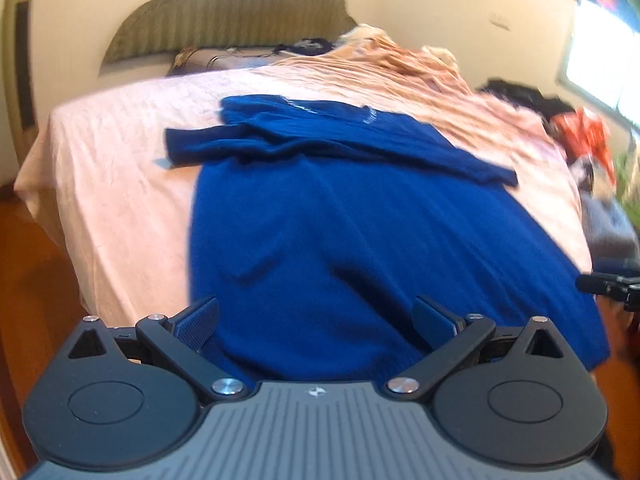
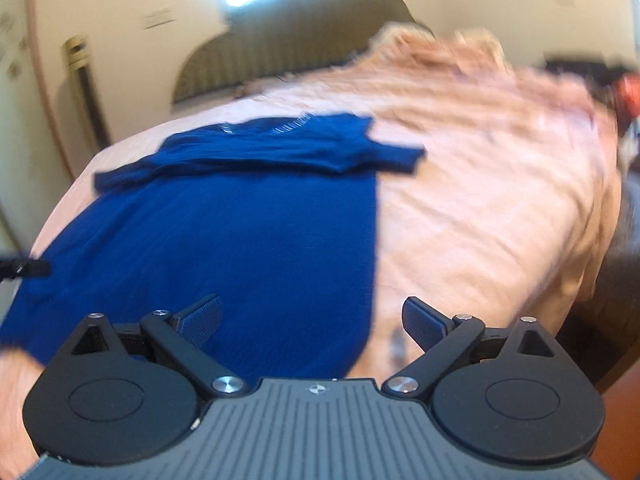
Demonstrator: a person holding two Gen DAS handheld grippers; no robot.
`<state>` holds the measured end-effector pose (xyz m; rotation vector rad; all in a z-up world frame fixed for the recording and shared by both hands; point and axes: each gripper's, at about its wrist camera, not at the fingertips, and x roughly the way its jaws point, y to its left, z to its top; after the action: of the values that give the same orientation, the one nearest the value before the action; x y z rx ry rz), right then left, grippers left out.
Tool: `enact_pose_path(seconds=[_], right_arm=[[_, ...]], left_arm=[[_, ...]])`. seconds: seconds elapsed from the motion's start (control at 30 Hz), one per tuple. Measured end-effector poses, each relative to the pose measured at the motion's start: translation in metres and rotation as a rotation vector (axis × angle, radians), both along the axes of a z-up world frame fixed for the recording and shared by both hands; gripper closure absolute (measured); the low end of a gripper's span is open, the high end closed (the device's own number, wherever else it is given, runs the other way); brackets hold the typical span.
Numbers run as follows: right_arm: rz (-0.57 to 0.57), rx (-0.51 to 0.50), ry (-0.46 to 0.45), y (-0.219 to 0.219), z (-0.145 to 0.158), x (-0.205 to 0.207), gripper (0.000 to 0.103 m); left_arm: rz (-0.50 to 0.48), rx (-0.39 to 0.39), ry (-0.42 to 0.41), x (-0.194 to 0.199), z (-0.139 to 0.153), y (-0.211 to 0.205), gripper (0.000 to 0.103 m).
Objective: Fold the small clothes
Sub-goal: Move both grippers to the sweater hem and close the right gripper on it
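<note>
A dark blue shirt (image 1: pixel 320 208) lies spread on the pink bed sheet (image 1: pixel 120 160), both sleeves folded across its upper part and its hem toward me. My left gripper (image 1: pixel 316 320) hovers open over the hem's middle, nothing between its fingers. In the right wrist view the same blue shirt (image 2: pixel 240 232) fills the left half. My right gripper (image 2: pixel 312 322) is open above the shirt's right hem corner, one finger over cloth, the other over bare sheet (image 2: pixel 480 220). The right gripper's tip (image 1: pixel 608 284) shows at the left view's right edge; the left gripper's tip (image 2: pixel 24 268) shows at the right view's left edge.
A striped headboard (image 1: pixel 232 20) and pillows stand at the far end of the bed. A crumpled peach blanket (image 1: pixel 420 68) covers the far right of the mattress. Dark and red clothes (image 1: pixel 560 120) are piled by the window. Wooden floor (image 1: pixel 36 280) lies left of the bed.
</note>
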<state>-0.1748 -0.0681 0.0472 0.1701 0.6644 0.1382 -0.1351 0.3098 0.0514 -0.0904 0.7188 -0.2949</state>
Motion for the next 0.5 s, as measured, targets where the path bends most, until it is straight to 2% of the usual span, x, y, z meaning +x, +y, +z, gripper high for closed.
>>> enact_pose_path(seconds=[0.07,0.17,0.27,0.3,0.37,0.5], right_arm=[[-0.003,0.119,0.051,-0.016,-0.008,0.016,0.008],[0.032,0.286,0.054,-0.034,-0.011,0.023,0.006],[0.173,0.619,0.141,-0.053,-0.019,0.031,0.007],[0.216,0.700,0.183,-0.056,-0.025,0.034,0.007],[0.224,0.743,0.213,-0.059,-0.032,0.034,0.008],[0.255,0.816,0.231,-0.065,-0.039,0.027,0.009]], left_arm=[[0.036,-0.122,0.074,0.018,-0.006,0.019,0.000],[0.049,-0.319,0.120,0.029,-0.009,0.044,0.000],[0.013,-0.482,0.191,0.036,-0.014,0.062,0.000],[-0.011,-0.554,0.230,0.038,-0.018,0.067,0.000],[-0.041,-0.667,0.296,0.040,-0.026,0.077,0.000],[-0.083,-0.791,0.387,0.038,-0.034,0.092,0.000]])
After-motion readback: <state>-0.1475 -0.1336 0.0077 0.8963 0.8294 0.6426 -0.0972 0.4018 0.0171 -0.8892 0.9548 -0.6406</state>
